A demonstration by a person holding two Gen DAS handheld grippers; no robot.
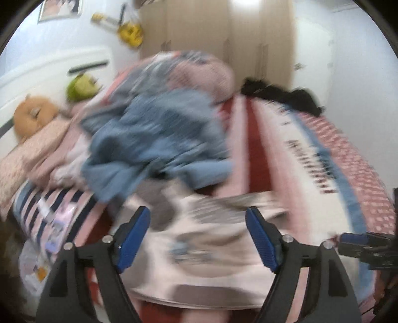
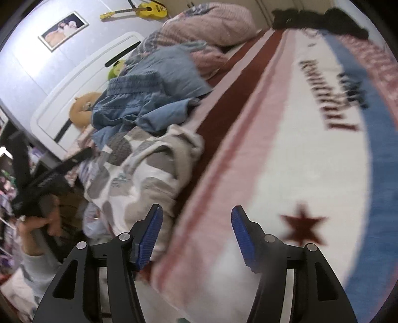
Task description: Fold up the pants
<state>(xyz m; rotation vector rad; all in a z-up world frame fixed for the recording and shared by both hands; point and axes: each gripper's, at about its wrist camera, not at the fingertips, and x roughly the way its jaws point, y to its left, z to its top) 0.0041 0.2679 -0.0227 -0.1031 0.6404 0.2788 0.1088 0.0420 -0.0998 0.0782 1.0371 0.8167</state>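
The 2 blue fingers (image 1: 135,237) of the left gripper (image 1: 199,236) stand spread above the white-and-grey patterned pants (image 1: 211,238) on the bed (image 1: 253,149).

The right gripper (image 2: 196,236) is likewise spread, empty, pants (image 2: 139,171) bunched left beside blue clothes (image 2: 159,92).

White walls (image 2: 29,74), a framed picture (image 2: 63,31), a yellow guitar (image 2: 146,11), a beige wardrobe (image 1: 216,32) behind the bed (image 2: 286,161).

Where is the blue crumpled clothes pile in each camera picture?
Left wrist view: the blue clothes pile lies mid-frame, a little left of middle, on the bed above the open left gripper.
Right wrist view: it sits upper left, far beyond the open right gripper.
Shared landmark: the orange plush toy left of the pile.
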